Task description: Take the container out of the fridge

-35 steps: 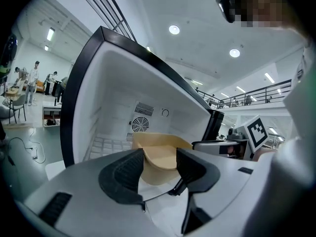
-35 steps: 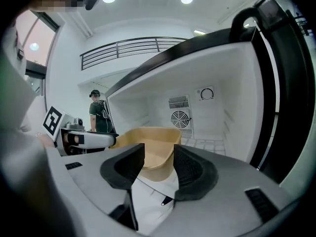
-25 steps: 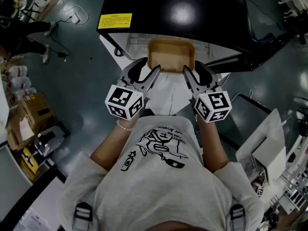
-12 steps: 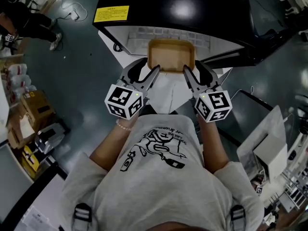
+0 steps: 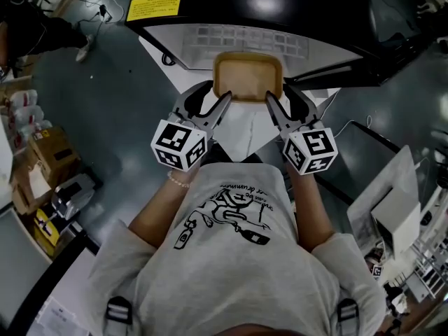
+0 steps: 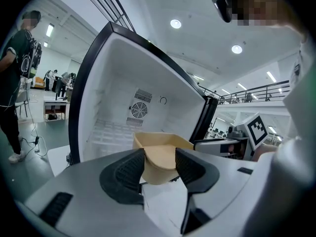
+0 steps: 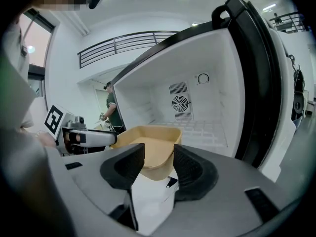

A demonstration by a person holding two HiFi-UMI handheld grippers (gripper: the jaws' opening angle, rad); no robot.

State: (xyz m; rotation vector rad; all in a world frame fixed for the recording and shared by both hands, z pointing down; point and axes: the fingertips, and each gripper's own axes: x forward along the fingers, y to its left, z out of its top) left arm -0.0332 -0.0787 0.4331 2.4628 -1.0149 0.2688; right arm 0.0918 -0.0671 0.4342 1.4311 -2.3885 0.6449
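Gripping container (image 5: 248, 75), open side up, long axis crosswise: left tool (image 6: 160, 158), right tool (image 7: 158, 155)

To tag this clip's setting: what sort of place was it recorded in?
Probably a large lab or workshop hall, not a home kitchen. The open fridge stands on a bare grey floor, cardboard boxes are stacked beside it, and a mezzanine railing runs high along the wall.

A: Background, quick?
B: Cardboard boxes (image 5: 45, 156) at left on the grey floor (image 5: 119, 110). Cables (image 5: 105, 9) lie near a bystander in dark clothes (image 6: 14, 68).
A: Overhead?
B: Round ceiling lights (image 6: 176, 23) and a railed balcony (image 7: 123, 39). Right-side clutter is too small to tell.
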